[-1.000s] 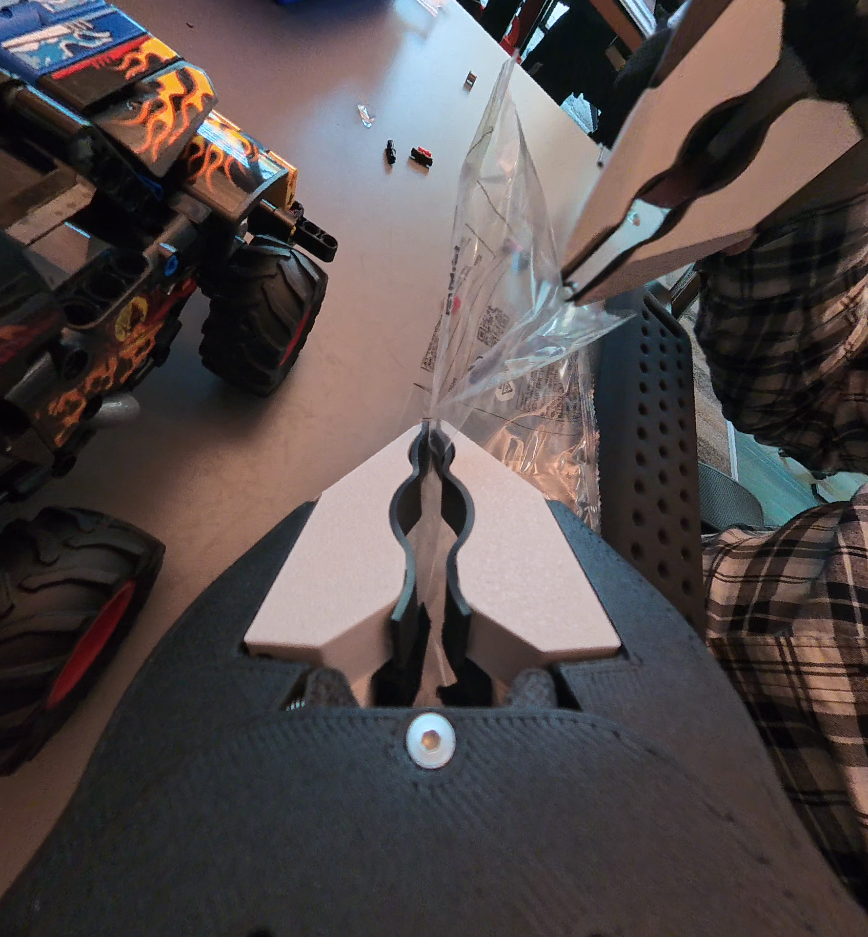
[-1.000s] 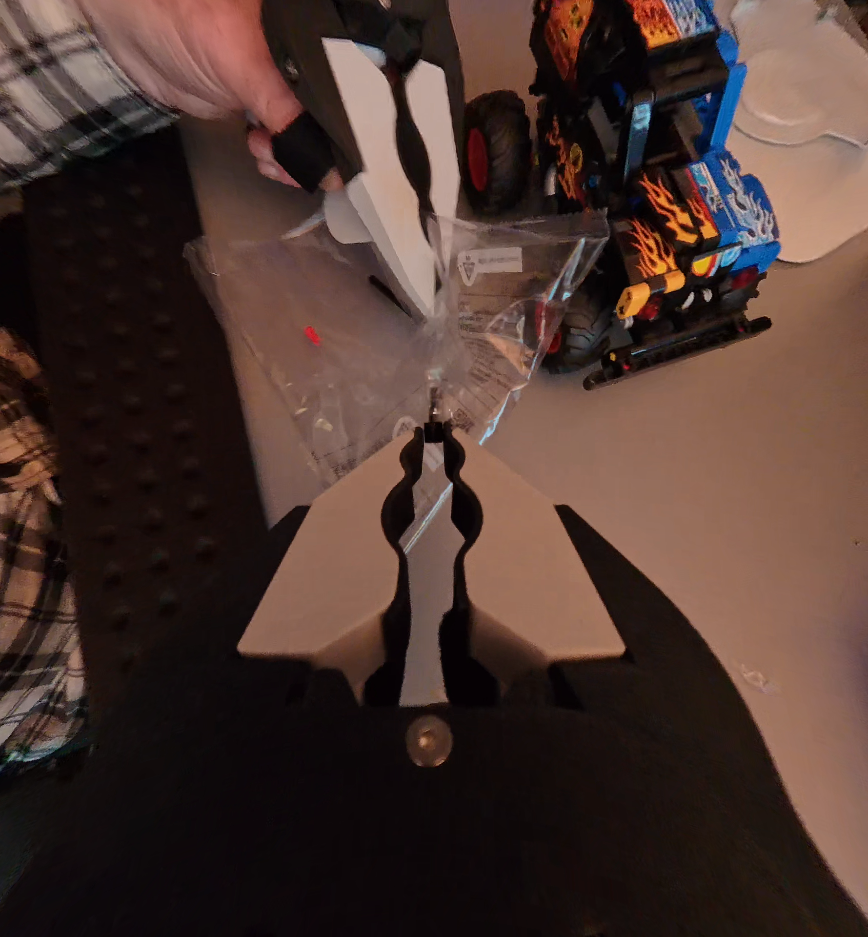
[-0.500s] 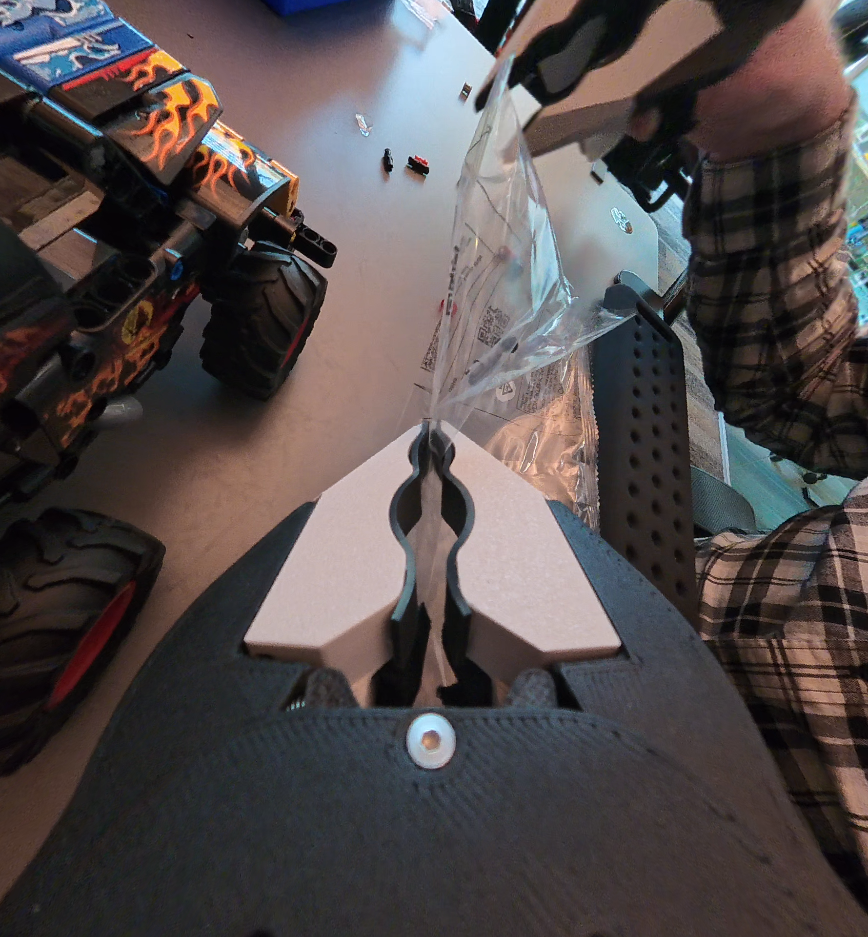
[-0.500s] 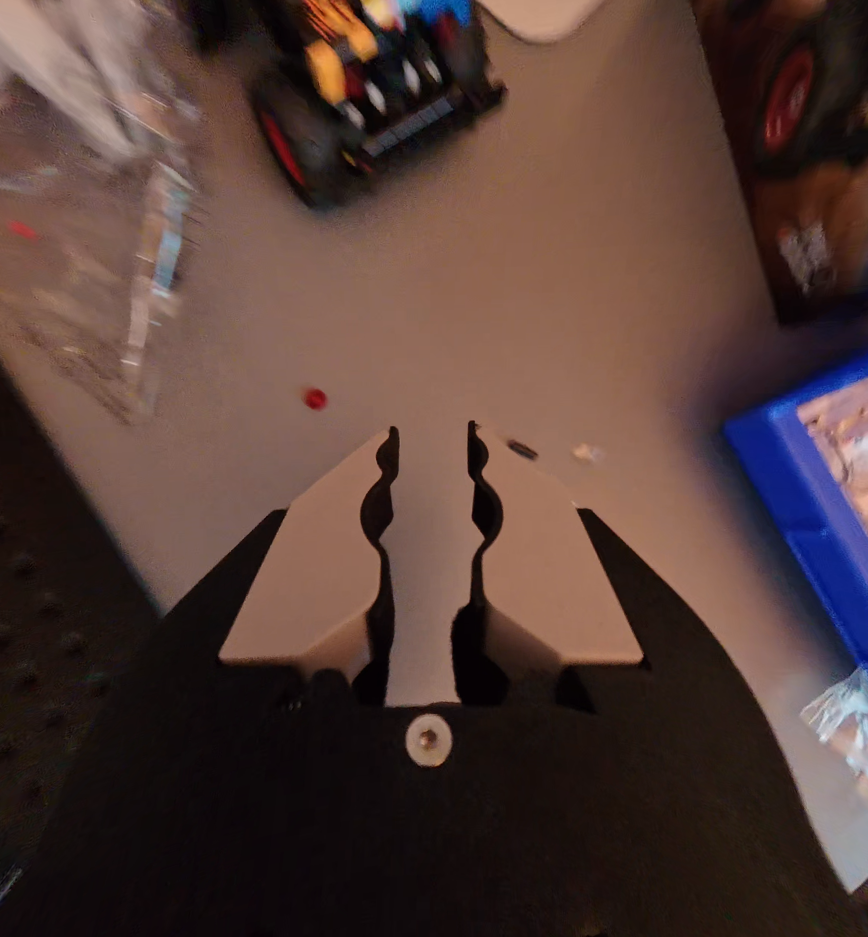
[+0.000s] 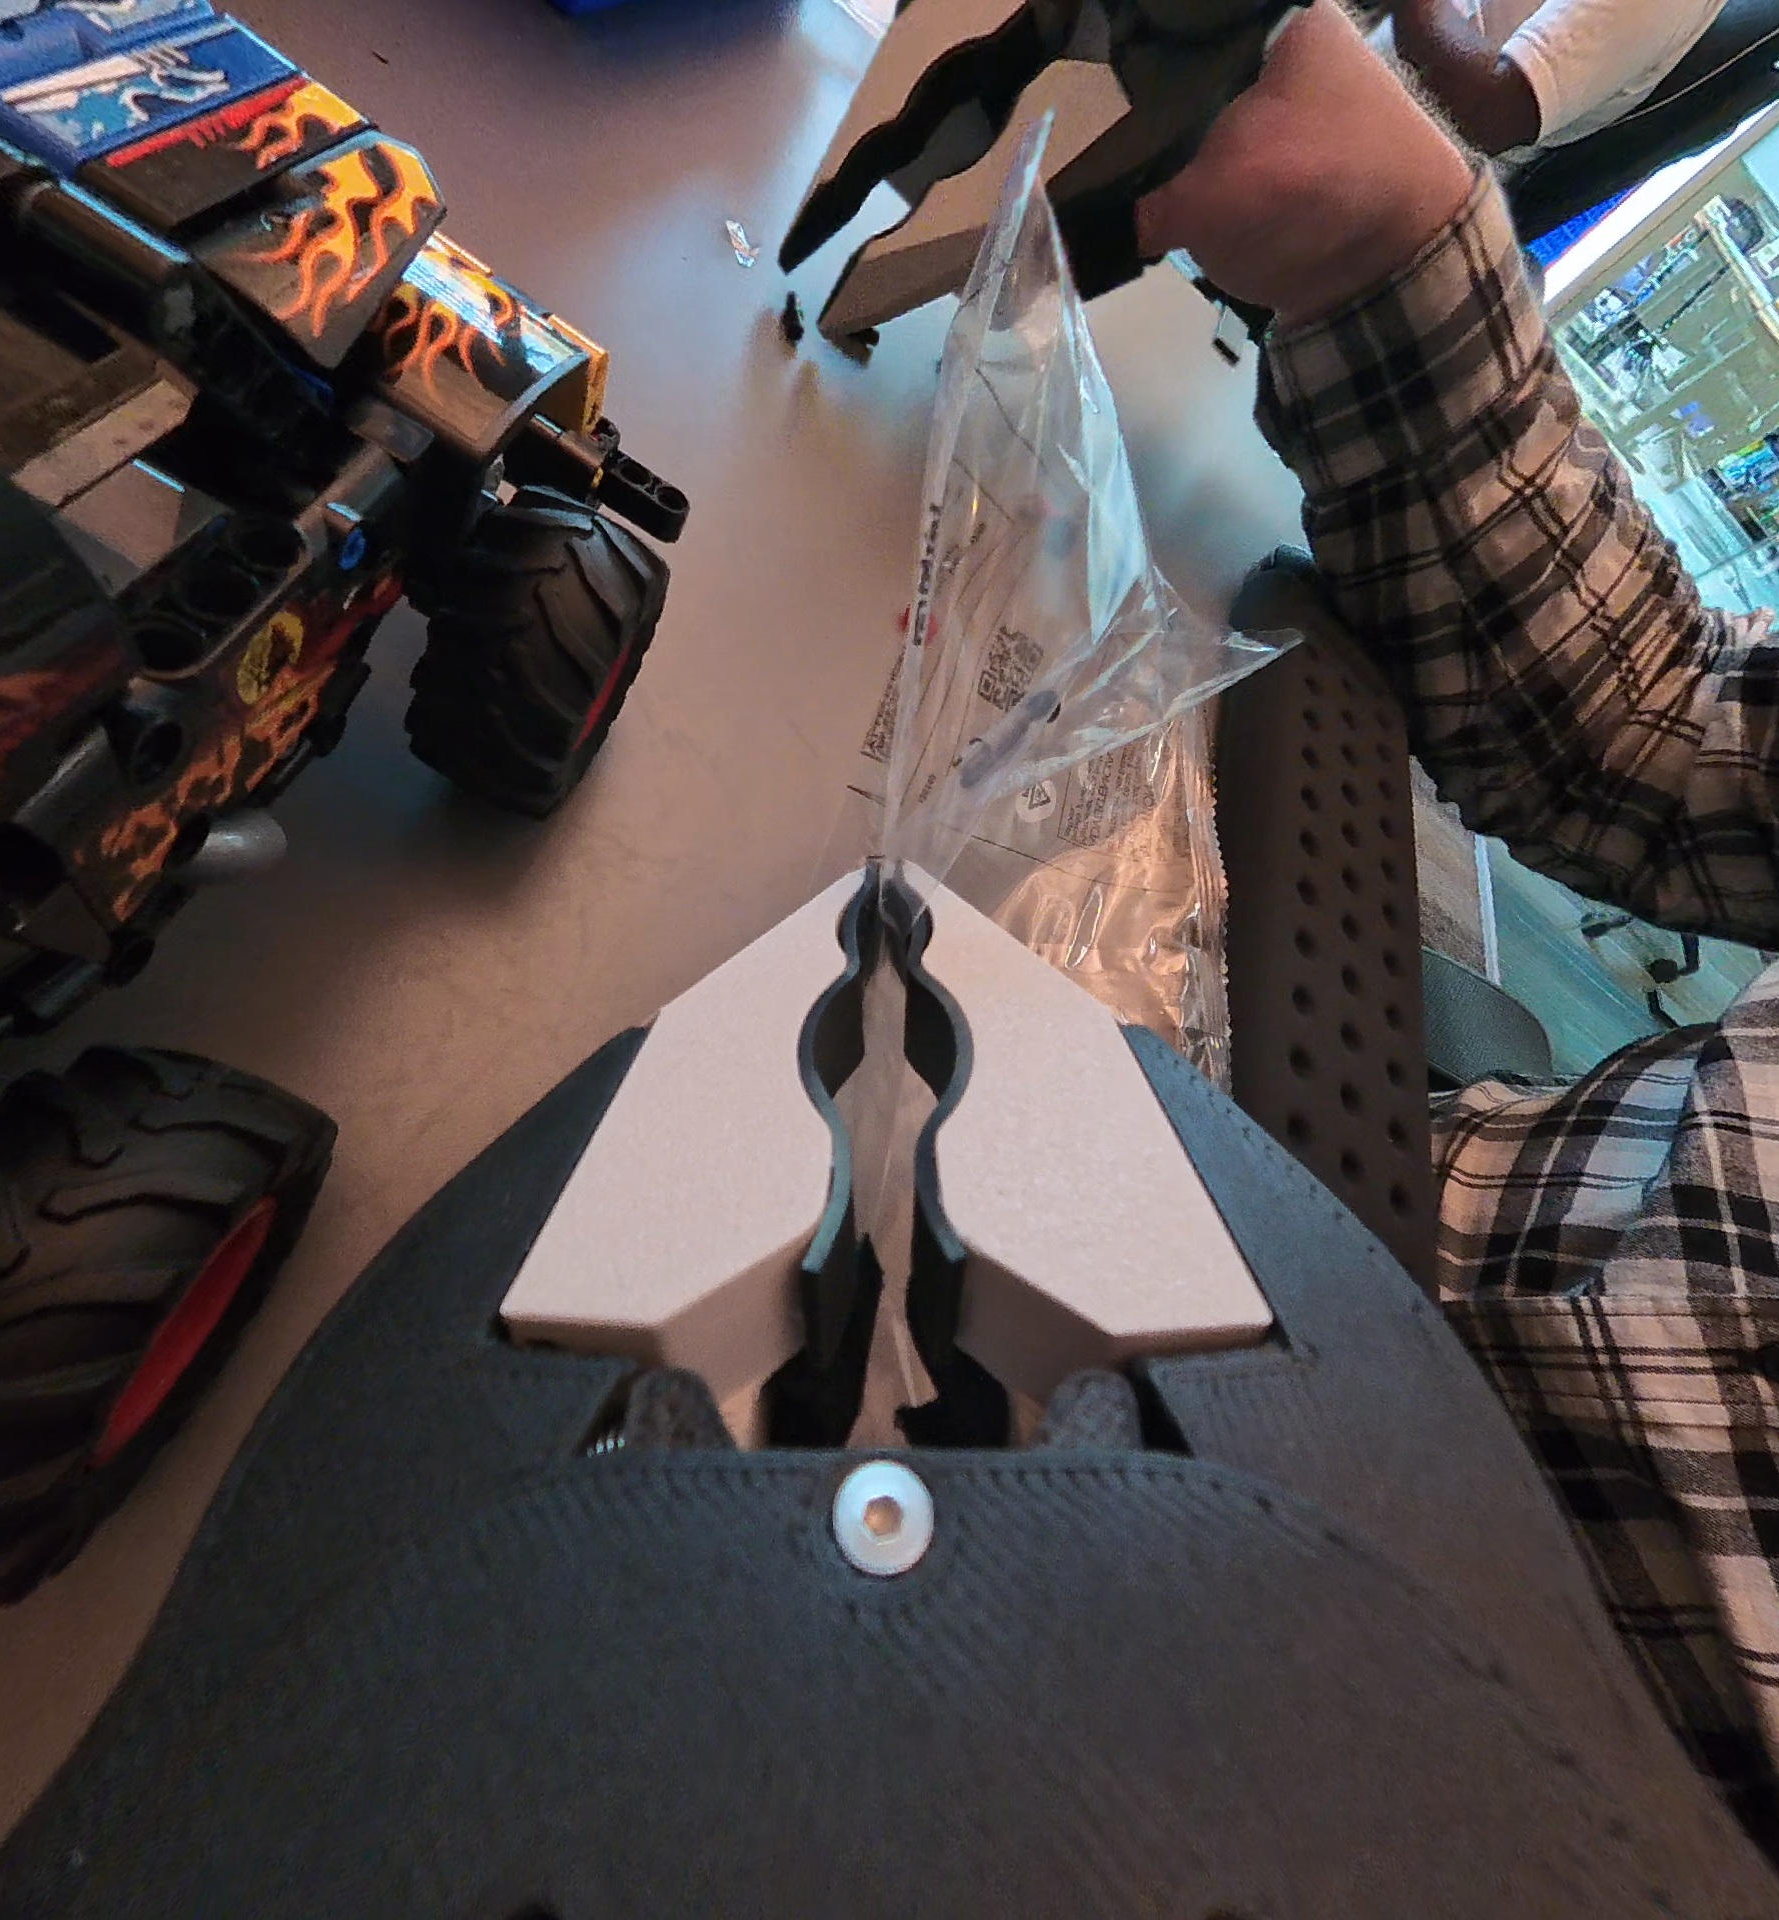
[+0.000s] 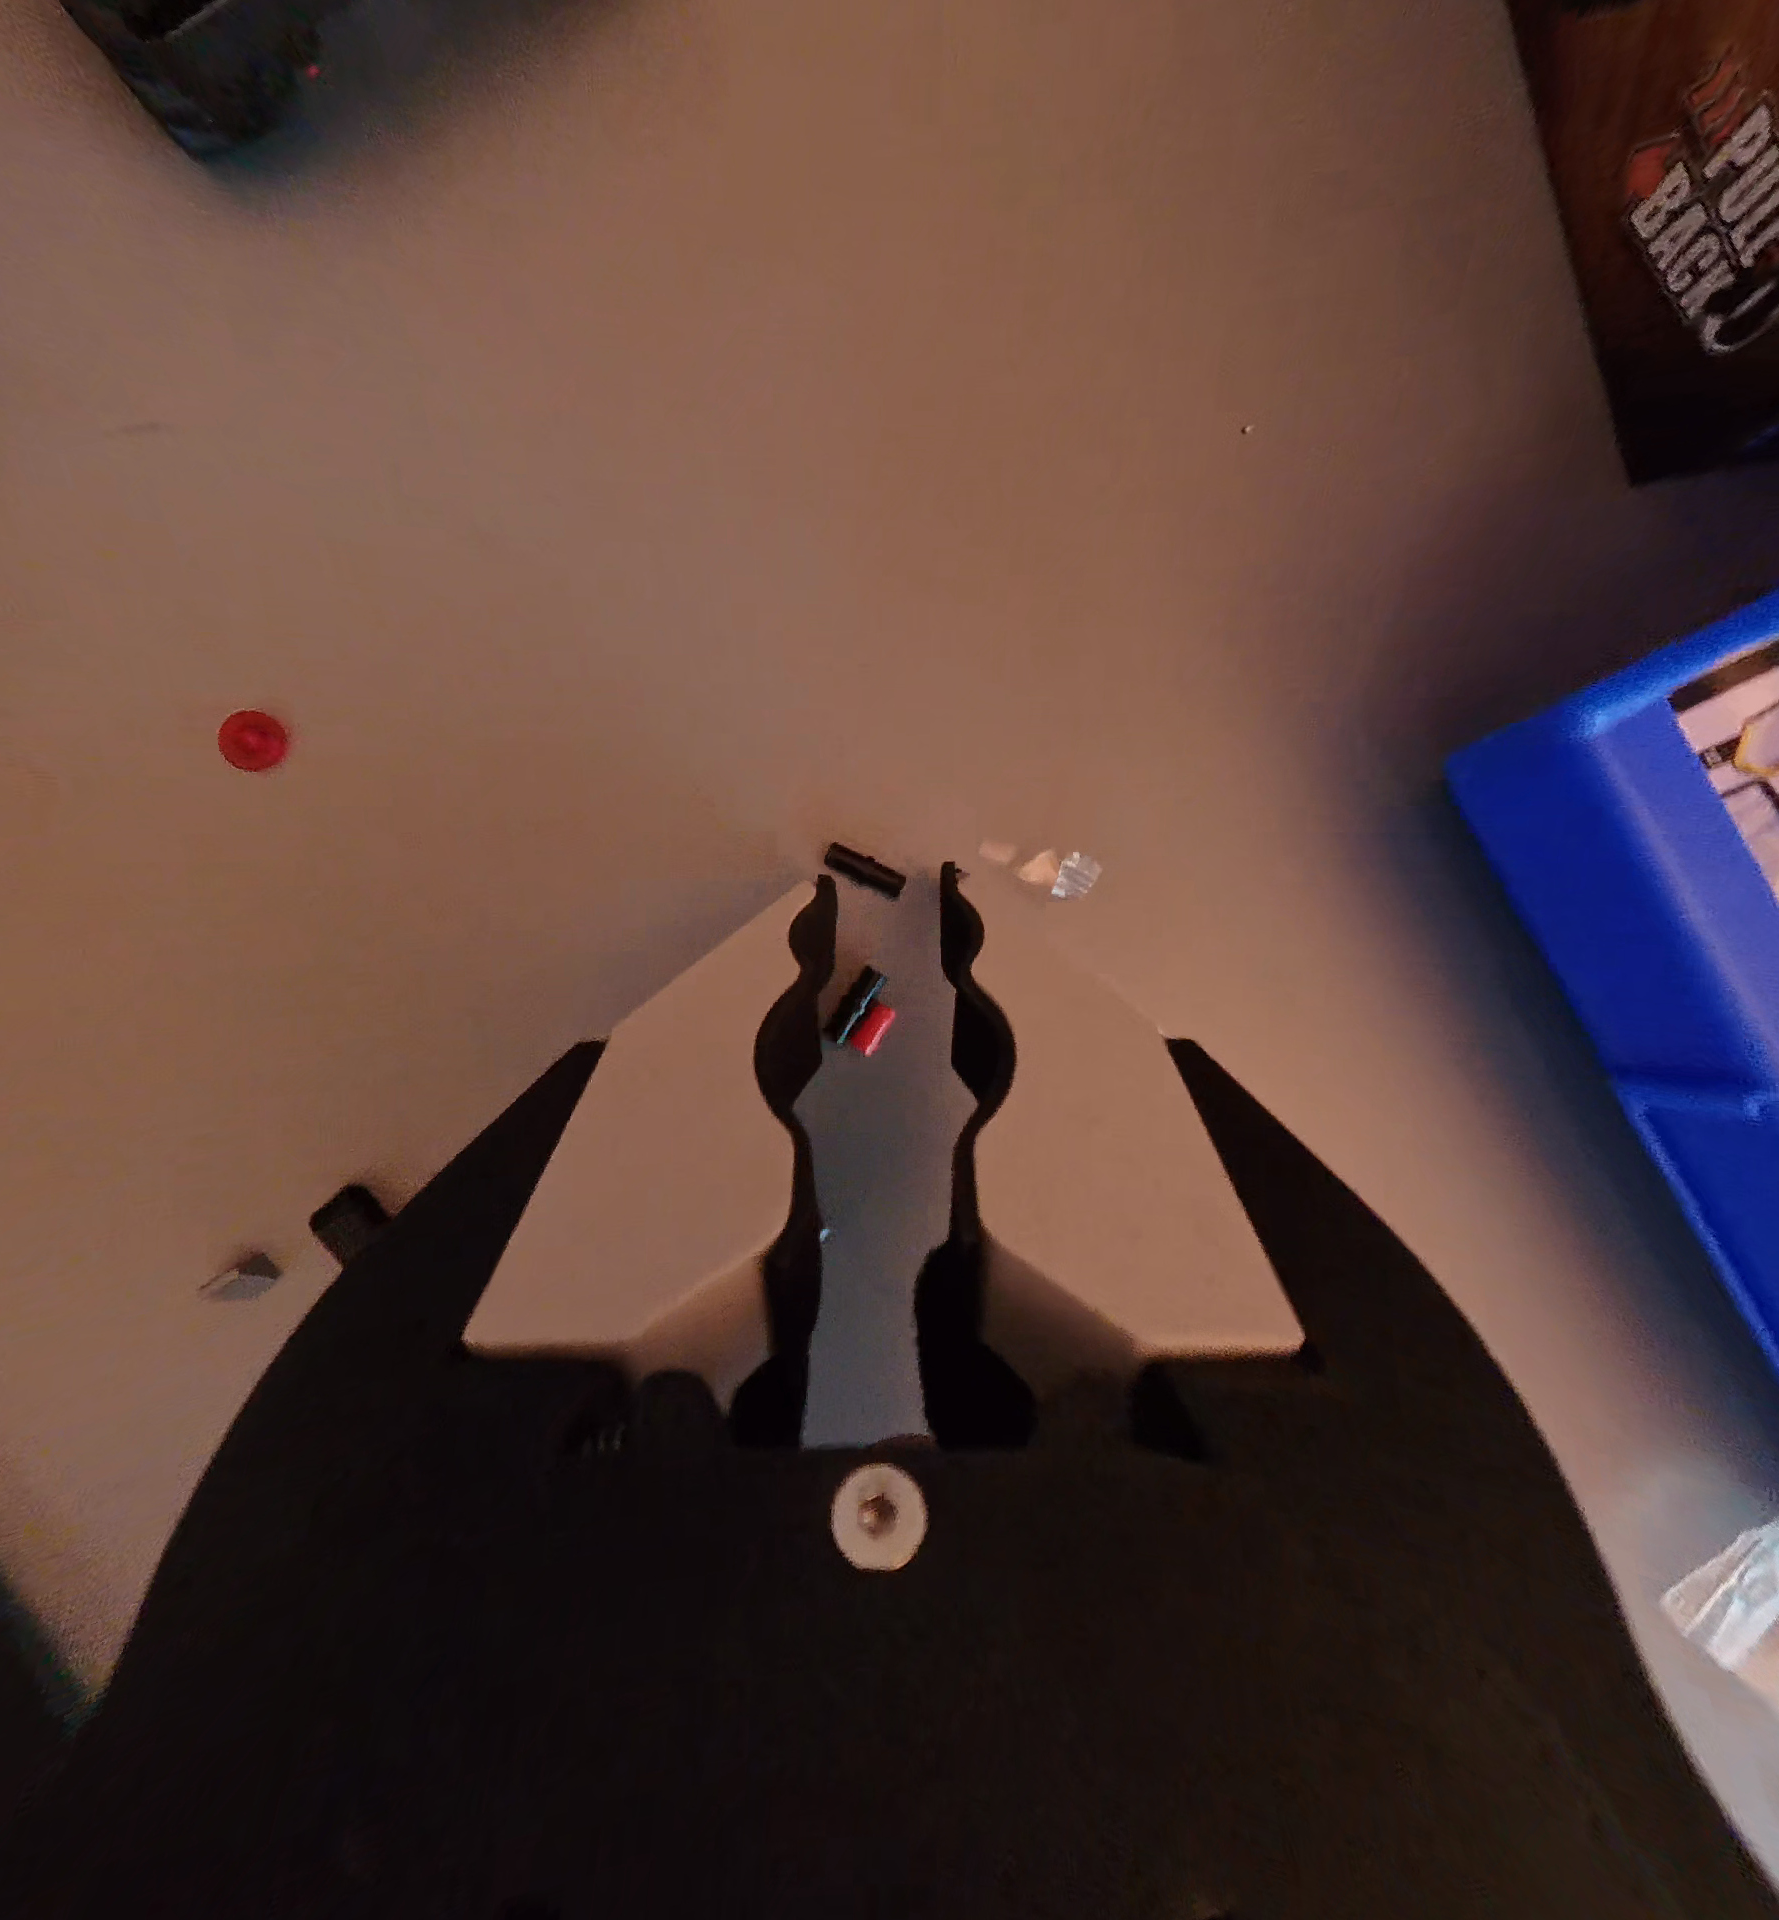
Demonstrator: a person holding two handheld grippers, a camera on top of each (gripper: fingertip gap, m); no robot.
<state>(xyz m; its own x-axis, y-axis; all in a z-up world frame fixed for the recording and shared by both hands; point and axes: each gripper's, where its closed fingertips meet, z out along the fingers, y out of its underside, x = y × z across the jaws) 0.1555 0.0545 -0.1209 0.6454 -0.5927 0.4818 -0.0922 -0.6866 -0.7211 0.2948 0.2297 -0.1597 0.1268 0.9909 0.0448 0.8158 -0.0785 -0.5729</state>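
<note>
The grey table (image 5: 760, 582) carries a large toy monster truck (image 5: 189, 499) with flame decals and knobbly black tyres at the left of the left wrist view, and a blue bin (image 6: 1643, 935) sits at the right edge of the right wrist view, with a dark printed box (image 6: 1716, 229) beyond it. The left gripper (image 5: 887, 902) is clenched on a clear plastic bag (image 5: 1030, 582), its tips pinching one corner; the bag rises from the pinch up and away, long axis running from the tips toward the far right, with a flap folding out to the right over a perforated dark chair back (image 5: 1311, 914). A second clear bag (image 5: 1124, 935) lies flat at the table edge just right of the tips. The right gripper (image 6: 885, 878) is released, jaws parted, pointing down at the table with a hand (image 5: 1300, 177) in a plaid sleeve (image 5: 1487, 582) gripping it from above. Between its fingers lies a small red-and-black piece (image 6: 861, 1013), slanted, with a short black pin (image 6: 862, 871) just beyond the tips, lying crosswise. A clear scrap (image 6: 1046, 871) rests just right of the tips, and a red round stud (image 6: 253, 740) lies well apart to the left.
</note>
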